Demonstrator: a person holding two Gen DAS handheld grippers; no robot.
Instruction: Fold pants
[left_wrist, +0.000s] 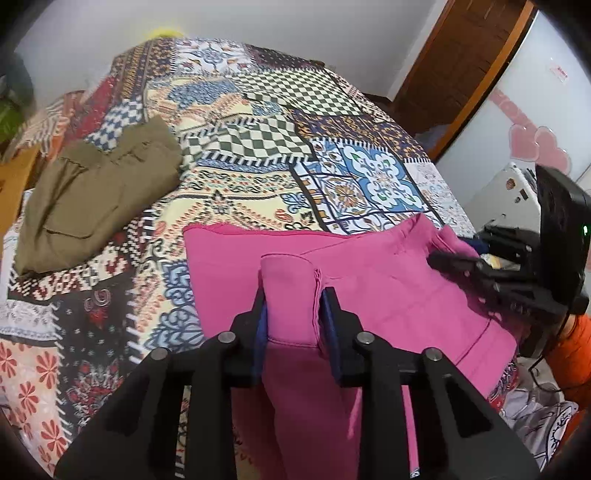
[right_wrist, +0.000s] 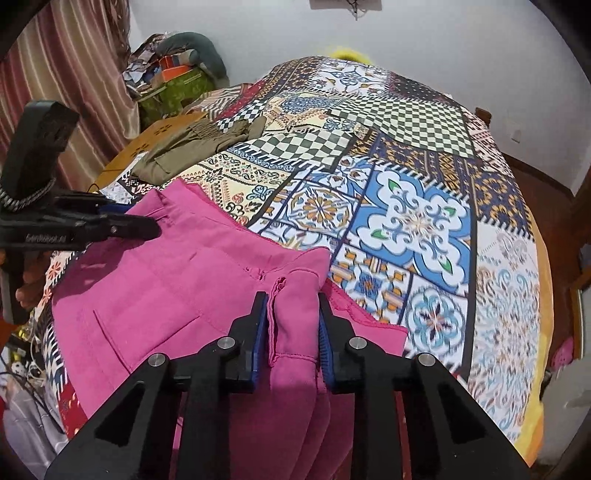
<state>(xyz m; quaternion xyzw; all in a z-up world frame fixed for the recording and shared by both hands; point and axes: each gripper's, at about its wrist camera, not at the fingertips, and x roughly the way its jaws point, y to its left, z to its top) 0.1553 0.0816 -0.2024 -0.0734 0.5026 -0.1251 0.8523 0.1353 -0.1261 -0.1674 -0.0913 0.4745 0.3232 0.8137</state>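
- The left gripper (left_wrist: 291, 295) is sitting at the lower centre of the left wrist view, its two blue-padded fingers (left_wrist: 260, 325) clamping a bunched fold of the pink pants (left_wrist: 388, 295) between them.
- The pink pants are lying spread across the near edge of the bed, filling the lower centre and lower right of that view, with the gripped fold standing up between the pads.
- The right gripper (right_wrist: 291, 314) is sitting at the lower centre of the right wrist view, its fingers (right_wrist: 325, 332) likewise pressing on a gathered fold of the pink pants (right_wrist: 166, 295).
- In the right wrist view the pants are stretching from the lower centre up toward the left edge, where the left gripper (right_wrist: 147, 227) is reaching in.
- The right gripper (left_wrist: 439, 260) is showing at the right edge of the left wrist view, its tip resting at the pants' edge.
- The patchwork bedspread (left_wrist: 258, 155) is covering the bed under the pants.
- Folded olive pants (left_wrist: 92, 206) are lying at the middle left of the left wrist view, well apart from the pink ones.
- A striped curtain (right_wrist: 74, 74) is hanging at the upper left of the right wrist view.
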